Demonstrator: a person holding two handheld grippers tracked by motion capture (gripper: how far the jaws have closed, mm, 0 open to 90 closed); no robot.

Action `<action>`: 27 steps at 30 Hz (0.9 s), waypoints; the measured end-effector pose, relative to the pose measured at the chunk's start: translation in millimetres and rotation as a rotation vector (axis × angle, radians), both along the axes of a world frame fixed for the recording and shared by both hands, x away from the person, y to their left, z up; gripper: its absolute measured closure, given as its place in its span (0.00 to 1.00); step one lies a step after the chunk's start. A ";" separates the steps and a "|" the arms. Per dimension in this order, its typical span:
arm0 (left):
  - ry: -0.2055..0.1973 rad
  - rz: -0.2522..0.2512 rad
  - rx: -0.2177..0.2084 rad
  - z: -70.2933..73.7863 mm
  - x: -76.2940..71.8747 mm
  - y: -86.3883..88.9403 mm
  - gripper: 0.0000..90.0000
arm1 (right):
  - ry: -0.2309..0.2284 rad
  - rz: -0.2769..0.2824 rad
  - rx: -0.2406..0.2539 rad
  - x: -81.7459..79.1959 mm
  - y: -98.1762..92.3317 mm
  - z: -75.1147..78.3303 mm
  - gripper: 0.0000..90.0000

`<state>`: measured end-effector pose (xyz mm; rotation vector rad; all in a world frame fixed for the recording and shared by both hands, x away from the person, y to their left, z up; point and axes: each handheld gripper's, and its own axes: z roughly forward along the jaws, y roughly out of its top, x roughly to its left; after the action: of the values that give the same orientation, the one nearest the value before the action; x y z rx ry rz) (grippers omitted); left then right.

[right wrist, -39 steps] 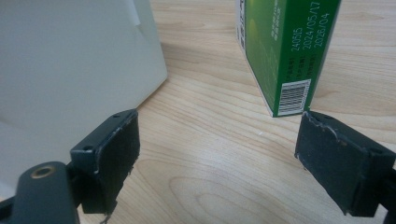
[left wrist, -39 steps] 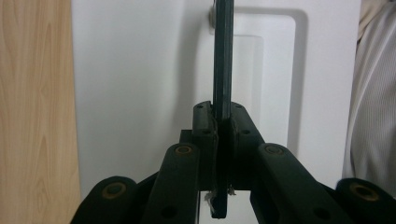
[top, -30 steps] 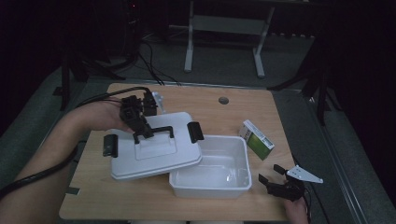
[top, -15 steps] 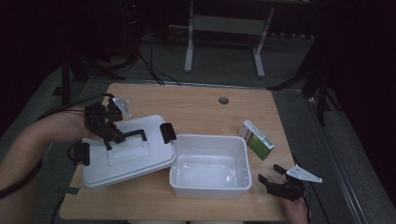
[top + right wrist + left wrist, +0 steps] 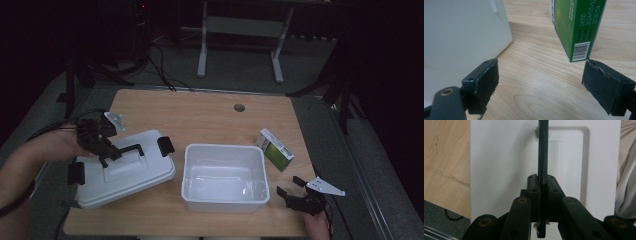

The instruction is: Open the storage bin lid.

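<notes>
White lid [image 5: 125,172], long axis running left-right across the table, hangs by its handle [image 5: 129,148] from the clamped left gripper [image 5: 103,154].

A light wooden desk [image 5: 210,112] with a round cable hole [image 5: 239,107] near its far edge stands on grey carpet [image 5: 310,65] in a dark room. Beyond it rise the pale metal legs of a stand [image 5: 202,45], and black cables [image 5: 160,65] trail over the floor.
</notes>
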<state>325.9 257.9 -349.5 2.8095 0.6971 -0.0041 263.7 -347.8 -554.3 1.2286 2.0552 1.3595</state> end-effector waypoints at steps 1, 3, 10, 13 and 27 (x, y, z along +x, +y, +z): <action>-0.001 0.008 -0.002 -2.8 0.2 2.0 0.94 | 0.000 0.000 -0.001 0.0 0.1 0.0 0.15; 0.009 0.012 0.004 -7.5 0.9 4.2 0.94 | 0.001 0.001 -0.002 0.0 0.3 0.0 0.15; 0.026 0.033 0.014 -24.3 5.4 9.1 0.94 | 0.003 -0.001 -0.001 -0.1 0.3 0.0 0.15; 0.041 0.032 -0.013 -33.6 8.6 11.9 0.94 | 0.002 -0.003 0.002 -0.3 0.0 0.1 0.15; 0.061 0.053 0.005 -65.0 16.4 11.4 0.94 | 0.000 -0.003 -0.005 -0.4 0.7 0.0 0.15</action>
<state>342.2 269.3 -414.5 2.8052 0.7870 -0.0789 263.3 -347.0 -554.2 1.2293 2.0545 1.3528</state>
